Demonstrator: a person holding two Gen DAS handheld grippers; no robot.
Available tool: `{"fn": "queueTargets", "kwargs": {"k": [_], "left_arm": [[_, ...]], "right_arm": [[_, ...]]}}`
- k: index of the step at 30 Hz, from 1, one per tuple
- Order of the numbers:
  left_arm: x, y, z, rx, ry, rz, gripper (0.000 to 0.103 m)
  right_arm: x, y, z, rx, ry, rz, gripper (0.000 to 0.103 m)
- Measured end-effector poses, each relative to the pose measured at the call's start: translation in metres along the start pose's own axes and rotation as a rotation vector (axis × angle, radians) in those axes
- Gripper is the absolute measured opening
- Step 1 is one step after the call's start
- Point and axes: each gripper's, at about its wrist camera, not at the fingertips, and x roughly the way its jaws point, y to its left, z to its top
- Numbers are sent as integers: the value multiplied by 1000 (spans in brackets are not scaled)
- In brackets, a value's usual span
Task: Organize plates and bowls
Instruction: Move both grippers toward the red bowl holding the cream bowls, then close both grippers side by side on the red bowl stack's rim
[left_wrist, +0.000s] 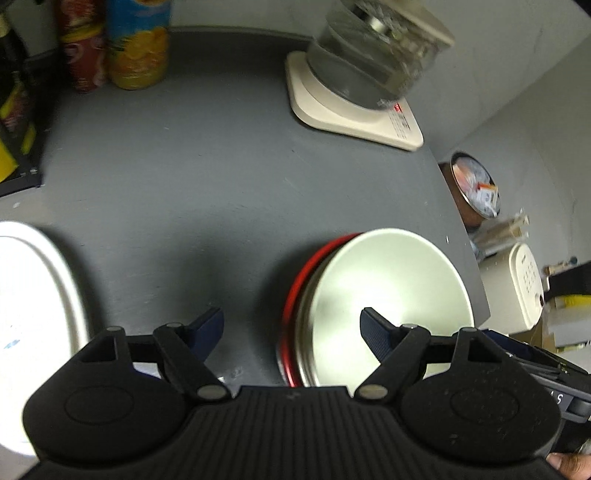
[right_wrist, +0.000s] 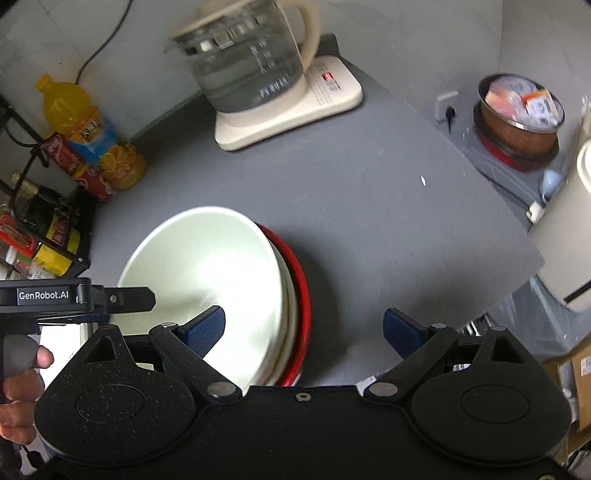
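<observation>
A stack of dishes stands on the grey table: a pale green-white bowl (left_wrist: 388, 291) on top of white plates and a red plate (left_wrist: 295, 291). The same bowl (right_wrist: 207, 280) and red plate (right_wrist: 301, 295) show in the right wrist view. A white oval plate (left_wrist: 33, 302) lies at the left. My left gripper (left_wrist: 291, 328) is open and empty, its right finger over the bowl. My right gripper (right_wrist: 304, 326) is open and empty, its left finger over the bowl's inside. The left gripper's body (right_wrist: 74, 295) shows at the left in the right wrist view.
A glass kettle on a cream base (left_wrist: 354, 107) stands at the back of the table (left_wrist: 207, 177). Drink bottles (left_wrist: 136, 48) and a black rack (left_wrist: 14, 122) stand at the back left. Past the table's right edge are a metal bowl of packets (right_wrist: 521, 110) and a cream appliance (left_wrist: 524, 284).
</observation>
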Motion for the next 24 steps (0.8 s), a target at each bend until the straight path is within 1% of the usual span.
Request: {"fn": "queueTargets", "kwargs": {"k": [4, 6, 9, 11, 14, 16, 17, 18, 19, 20, 22, 24], "left_arm": [[16, -4, 1, 27, 22, 0, 79], [25, -4, 2, 34, 39, -3, 76], [35, -3, 3, 37, 60, -1, 75], [40, -3, 3, 41, 72, -7, 73], [47, 0, 3, 28, 94, -14, 70], [51, 2, 4, 18, 104, -13, 66], [53, 3, 3, 18, 110, -13, 58], [56, 3, 3, 19, 117, -14, 53], [58, 4, 3, 18, 124, -17, 50], [61, 5, 2, 14, 131, -21, 43], [65, 3, 4, 5, 140, -42, 37], [64, 2, 3, 5, 135, -39, 37]], "right_arm": [[13, -3, -4, 33, 40, -4, 83], [19, -2, -5, 38, 50, -8, 82], [27, 0, -5, 41, 65, -7, 81], [34, -1, -6, 54, 80, -6, 74], [43, -2, -9, 70, 106, 5, 68], [48, -3, -10, 77, 120, 16, 64], [50, -3, -11, 81, 124, 32, 62], [52, -3, -10, 79, 130, 41, 55], [53, -1, -10, 65, 134, 56, 47], [53, 1, -9, 49, 131, 78, 44], [53, 3, -9, 32, 134, 77, 44], [52, 1, -8, 36, 136, 84, 41]]}}
